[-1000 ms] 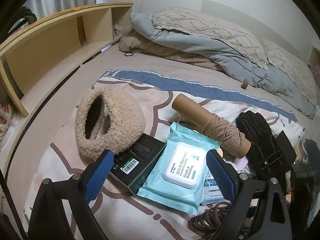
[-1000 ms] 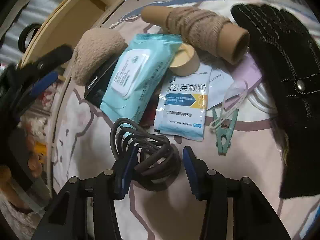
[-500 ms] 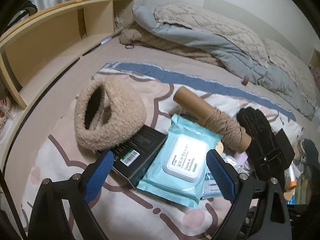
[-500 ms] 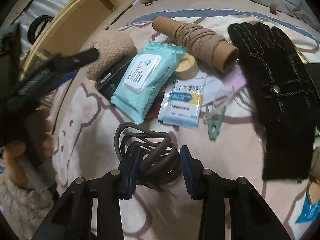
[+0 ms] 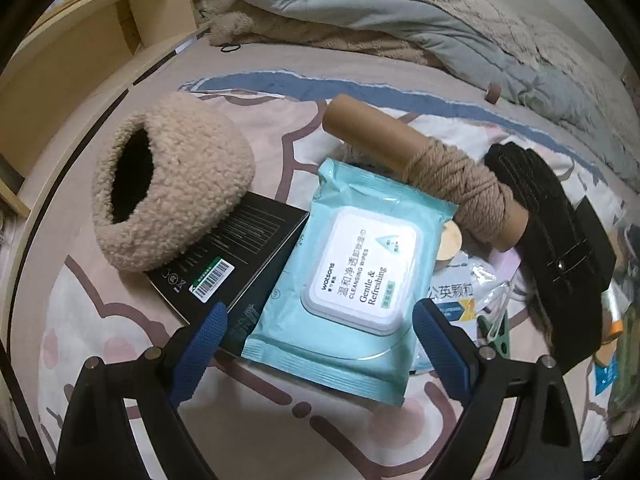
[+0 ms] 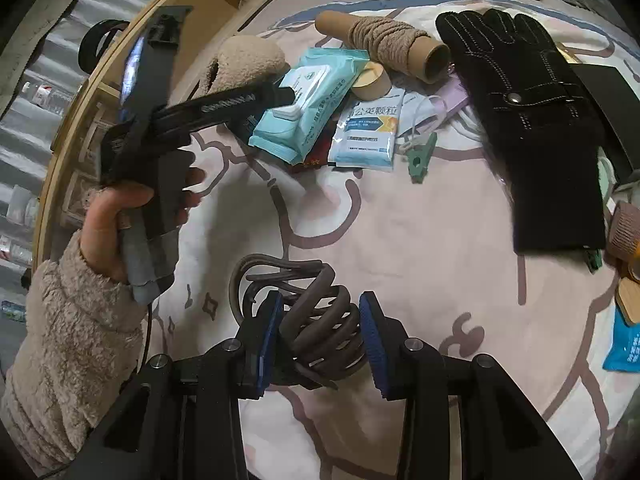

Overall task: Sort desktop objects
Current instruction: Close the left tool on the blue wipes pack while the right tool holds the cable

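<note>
The left hand-held gripper (image 5: 316, 344) hangs with its jaws wide over the pack of wet wipes (image 5: 352, 276), which lies on the bed (image 5: 248, 440) directly ahead of it and between its pads, its long axis running away from the hand-held gripper toward the yarn-wrapped cardboard tube (image 5: 432, 168). So the left hand is clearly the nearer one for that pack, whose one edge rests on the black box (image 5: 224, 264) beside the fleece pouch (image 5: 172, 188). The right hand-held gripper (image 6: 320, 336) is narrowed and clamped on a coiled brown cable (image 6: 308, 308), well apart from the pile.
</note>
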`<action>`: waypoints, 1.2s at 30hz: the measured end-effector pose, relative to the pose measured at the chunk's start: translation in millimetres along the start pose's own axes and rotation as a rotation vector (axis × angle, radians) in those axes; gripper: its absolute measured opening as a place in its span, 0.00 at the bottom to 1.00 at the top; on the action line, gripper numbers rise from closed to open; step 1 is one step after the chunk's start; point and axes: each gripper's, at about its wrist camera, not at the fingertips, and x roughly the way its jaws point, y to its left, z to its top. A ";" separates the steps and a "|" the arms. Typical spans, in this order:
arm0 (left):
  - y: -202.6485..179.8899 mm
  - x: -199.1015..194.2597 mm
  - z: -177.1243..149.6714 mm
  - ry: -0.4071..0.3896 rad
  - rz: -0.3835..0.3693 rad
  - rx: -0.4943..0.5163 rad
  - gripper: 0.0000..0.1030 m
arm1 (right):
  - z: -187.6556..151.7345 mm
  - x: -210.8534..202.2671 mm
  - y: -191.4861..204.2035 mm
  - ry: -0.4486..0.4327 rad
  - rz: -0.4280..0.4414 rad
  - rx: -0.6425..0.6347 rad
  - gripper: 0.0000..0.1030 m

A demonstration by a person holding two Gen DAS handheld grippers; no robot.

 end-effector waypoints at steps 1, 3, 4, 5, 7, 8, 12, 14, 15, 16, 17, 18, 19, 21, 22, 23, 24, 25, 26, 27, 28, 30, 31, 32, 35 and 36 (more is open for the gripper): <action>0.2 1.9 0.4 0.004 -0.001 -0.001 0.97 | -0.2 -0.6 -0.3 0.000 0.000 0.004 0.38; 1.2 3.6 0.1 0.001 -0.003 -0.008 1.00 | -0.2 -0.8 -1.5 0.000 0.001 0.007 0.38; 0.3 3.7 0.1 0.000 -0.004 -0.007 1.00 | -0.7 -1.2 -2.0 0.001 0.001 0.007 0.38; -0.7 3.7 -0.1 -0.002 -0.011 -0.003 1.00 | -1.0 -2.1 -2.0 0.002 0.001 0.006 0.38; -4.6 4.7 -0.7 -0.001 -0.026 0.009 1.00 | -1.2 -2.2 -2.2 0.003 0.001 0.004 0.38; -7.0 5.8 -1.2 0.004 -0.033 0.020 1.00 | -1.6 -1.7 -2.4 0.004 0.002 0.004 0.38; -17.7 12.3 -3.6 0.027 -0.010 0.081 1.00 | -2.4 -1.9 -4.4 0.005 -0.004 0.011 0.38; -14.6 15.7 -3.7 0.033 0.002 0.074 1.00 | -1.8 -1.3 -7.2 0.003 -0.010 0.023 0.38; -11.9 16.9 -3.4 0.035 -0.005 0.061 1.00 | -1.4 -1.0 -8.1 0.003 -0.010 0.028 0.38; -9.1 18.1 -2.8 0.036 -0.007 0.045 1.00 | -0.9 -0.5 -9.0 0.003 -0.009 0.033 0.38; -6.3 18.8 -2.0 0.032 -0.003 0.029 1.00 | -0.7 -0.5 -9.9 0.003 -0.009 0.038 0.38; -5.2 19.5 -1.6 0.030 -0.005 0.023 1.00 | -0.5 -0.1 -10.5 0.004 -0.010 0.039 0.38; -5.3 20.1 -2.1 0.029 -0.006 0.021 1.00 | -0.4 0.4 -10.8 0.005 -0.010 0.040 0.38; -6.1 22.9 -2.5 0.030 -0.005 0.024 1.00 | -0.7 1.7 -11.8 0.009 -0.010 0.042 0.38; -6.4 24.6 -2.7 0.034 -0.007 0.026 1.00 | -0.9 2.1 -12.1 0.012 -0.011 0.043 0.38; -6.1 26.8 -3.2 0.039 -0.010 0.026 1.00 | -1.4 3.0 -13.0 0.015 -0.013 0.045 0.38; -5.2 30.0 -4.1 0.047 -0.016 0.024 1.00 | -1.8 3.4 -13.6 0.017 -0.014 0.047 0.38; -4.1 32.4 -5.1 0.055 -0.023 0.019 1.00 | -2.5 3.5 -14.5 0.019 -0.015 0.050 0.38; -2.5 36.0 -6.0 0.067 -0.029 0.012 1.00 | -3.2 3.0 -15.4 0.018 -0.017 0.053 0.38; -1.3 40.8 -6.8 0.083 -0.031 0.006 1.00 | -3.2 2.4 -16.0 0.016 -0.019 0.055 0.38; -1.7 42.4 -7.0 0.087 -0.030 0.005 1.00 | -3.4 1.3 -17.0 0.012 -0.019 0.059 0.38; -3.6 43.9 -7.0 0.089 -0.026 0.017 1.00 | -3.9 -2.3 -19.6 0.004 -0.013 0.069 0.38; -4.9 44.2 -7.0 0.088 -0.026 0.027 1.00 | -4.4 -4.4 -21.2 0.001 -0.008 0.077 0.38; -5.9 45.0 -7.3 0.088 -0.026 0.040 1.00 | -4.9 -5.8 -22.5 0.001 0.000 0.085 0.38; -5.4 45.4 -13.8 0.049 -0.051 0.090 0.98 | -9.1 -10.6 -25.9 0.002 0.022 0.105 0.38; -1.4 45.0 -19.3 0.022 -0.071 0.089 0.97 | -10.7 -12.2 -26.4 0.003 0.026 0.107 0.38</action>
